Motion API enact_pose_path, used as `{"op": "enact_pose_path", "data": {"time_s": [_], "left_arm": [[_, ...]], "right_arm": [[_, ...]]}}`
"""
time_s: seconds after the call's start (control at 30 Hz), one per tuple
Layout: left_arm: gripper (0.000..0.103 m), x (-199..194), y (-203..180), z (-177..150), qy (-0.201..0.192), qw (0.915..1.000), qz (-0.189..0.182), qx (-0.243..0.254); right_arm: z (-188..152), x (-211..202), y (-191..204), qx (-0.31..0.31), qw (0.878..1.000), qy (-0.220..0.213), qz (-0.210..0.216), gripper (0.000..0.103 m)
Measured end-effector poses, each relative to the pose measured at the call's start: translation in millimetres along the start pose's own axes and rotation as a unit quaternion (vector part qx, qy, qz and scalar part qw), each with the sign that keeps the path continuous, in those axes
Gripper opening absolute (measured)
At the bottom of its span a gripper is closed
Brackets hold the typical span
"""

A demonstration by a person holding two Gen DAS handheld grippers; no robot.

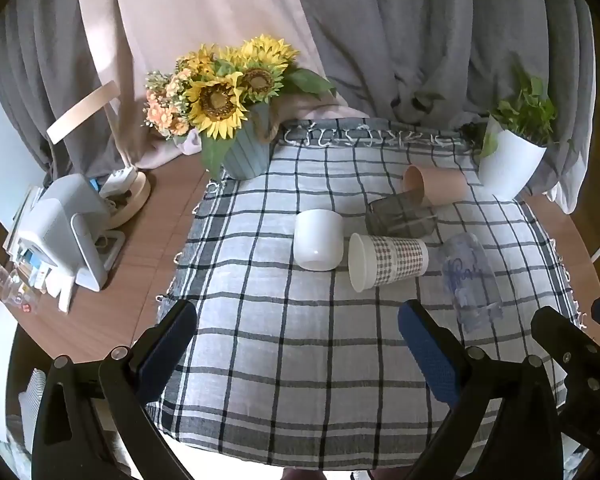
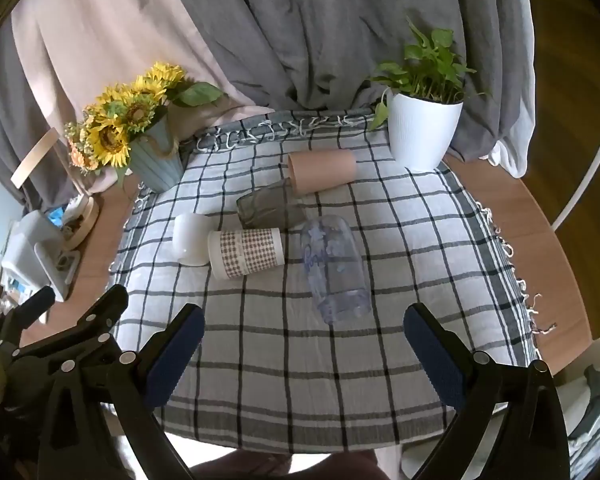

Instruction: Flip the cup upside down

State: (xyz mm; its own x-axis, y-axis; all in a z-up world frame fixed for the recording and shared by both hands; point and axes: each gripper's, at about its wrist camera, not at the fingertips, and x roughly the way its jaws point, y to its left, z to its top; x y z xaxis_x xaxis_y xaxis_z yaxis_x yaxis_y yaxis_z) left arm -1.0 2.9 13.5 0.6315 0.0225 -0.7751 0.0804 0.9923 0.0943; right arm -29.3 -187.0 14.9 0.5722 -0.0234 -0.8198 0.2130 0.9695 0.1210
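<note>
Both grippers, left (image 1: 296, 332) and right (image 2: 304, 336), hover with jaws spread, holding nothing. Five cups lie on the cloth (image 1: 300, 380); the clear cup (image 2: 334, 268) at 12 o'clock is probably nearest. Grab mid-body, squeeze gently.

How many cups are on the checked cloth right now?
5, none seen hidden: white cup upside down at left, patterned paper cup beside it, dark cup behind, pink cup farthest back, clear cup at right.
</note>
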Motion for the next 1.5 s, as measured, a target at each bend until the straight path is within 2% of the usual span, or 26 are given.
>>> {"op": "enact_pose_path", "data": {"time_s": [0.07,1.5], "left_arm": [[0.103,-1.5,1.2,-0.1,-0.003,1.0,0.002,-0.002],[0.103,-4.0,4.4,-5.7,-0.004,1.0,0.005,-0.003]], "right_arm": [[-9.9,-1.2,-2.3,0.003,1.0,-0.009,0.001,0.1],[-5.4,3.8,-0.9,0.001,1.0,-0.006,0.003,0.1]]}}
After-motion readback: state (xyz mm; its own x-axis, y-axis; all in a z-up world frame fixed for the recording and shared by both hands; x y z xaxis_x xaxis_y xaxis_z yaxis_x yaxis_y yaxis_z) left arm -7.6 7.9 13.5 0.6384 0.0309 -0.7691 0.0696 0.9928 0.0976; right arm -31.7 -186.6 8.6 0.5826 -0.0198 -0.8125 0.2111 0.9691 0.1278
